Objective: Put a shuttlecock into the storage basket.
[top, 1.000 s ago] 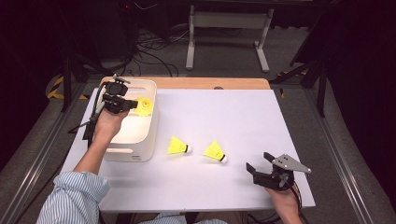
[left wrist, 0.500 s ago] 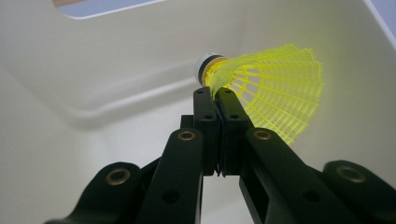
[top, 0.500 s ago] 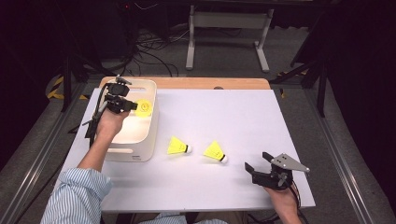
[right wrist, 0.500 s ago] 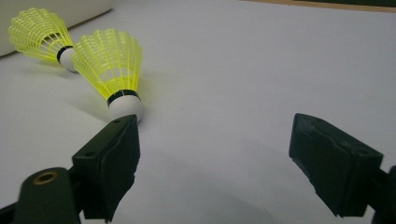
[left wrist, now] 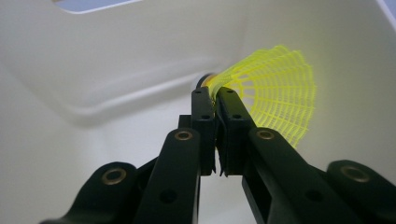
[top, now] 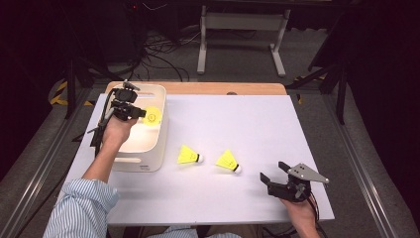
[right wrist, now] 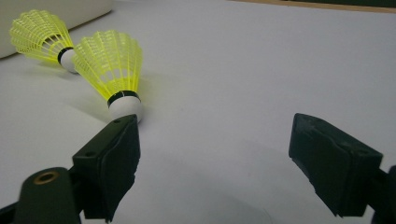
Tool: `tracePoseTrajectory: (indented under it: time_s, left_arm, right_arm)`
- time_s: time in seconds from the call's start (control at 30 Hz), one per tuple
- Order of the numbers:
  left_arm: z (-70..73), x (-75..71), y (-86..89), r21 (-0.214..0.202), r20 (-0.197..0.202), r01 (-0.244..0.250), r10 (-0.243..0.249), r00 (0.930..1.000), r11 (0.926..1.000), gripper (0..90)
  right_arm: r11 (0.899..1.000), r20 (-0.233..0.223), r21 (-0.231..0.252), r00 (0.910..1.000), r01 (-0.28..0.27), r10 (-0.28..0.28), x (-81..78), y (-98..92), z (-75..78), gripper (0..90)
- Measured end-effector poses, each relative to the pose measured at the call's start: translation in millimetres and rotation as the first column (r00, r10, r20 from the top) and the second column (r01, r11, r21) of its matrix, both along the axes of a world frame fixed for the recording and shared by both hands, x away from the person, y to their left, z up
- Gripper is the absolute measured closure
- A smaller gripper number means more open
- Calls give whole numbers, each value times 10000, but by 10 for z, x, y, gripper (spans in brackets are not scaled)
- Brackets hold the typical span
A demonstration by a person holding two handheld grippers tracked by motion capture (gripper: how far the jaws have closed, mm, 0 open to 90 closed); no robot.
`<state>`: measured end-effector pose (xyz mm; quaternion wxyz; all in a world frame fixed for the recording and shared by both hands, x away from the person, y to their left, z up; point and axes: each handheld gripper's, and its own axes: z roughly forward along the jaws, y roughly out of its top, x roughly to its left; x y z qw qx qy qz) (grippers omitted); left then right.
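High view: yellow shuttlecock [top: 153, 115] was held over the white bin [top: 157, 148], skirt pointing right, away from the left tool [top: 140, 114]. Left tool jaws had just been eased apart, shuttlecock base still between them. Two more shuttlecocks [top: 189, 155] lay on the table [top: 237, 119]; the nearer one [right wrist: 113, 65] lay just ahead-left of the wide-open right tool [top: 274, 172].

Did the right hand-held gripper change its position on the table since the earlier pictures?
No. The right hand-held gripper sits at the same spot near the table's front right corner, just right of the nearest yellow shuttlecock, jaws open as before.
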<state>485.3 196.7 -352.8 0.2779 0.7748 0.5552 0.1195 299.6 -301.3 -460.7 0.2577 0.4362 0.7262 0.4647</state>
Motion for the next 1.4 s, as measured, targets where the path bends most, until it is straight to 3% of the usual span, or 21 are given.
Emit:
tracePoseTrajectory:
  time_s: [0.3,0.47,0.8,1.4]
  left_arm:
    - [57,-53,-18,-131,294,19,-15,9996,9999,540]
    - [60,-64,-34,-66,427,77,-74,9991,9999,453]
    - [99,-104,-34,-472,550,108,-82,9985,9988,349]
    - [192,-254,-91,-564,817,487,-440,9957,9972,292]
  right_arm:
    - [10000,-44,41,10000,29,-29,6,-7,-3,174]
    - [10000,-23,65,10000,31,-31,-2,-18,2,174]
    - [10000,-7,20,10000,40,-40,0,-12,3,178]
    - [10000,10,71,10000,67,-68,1,-11,8,178]
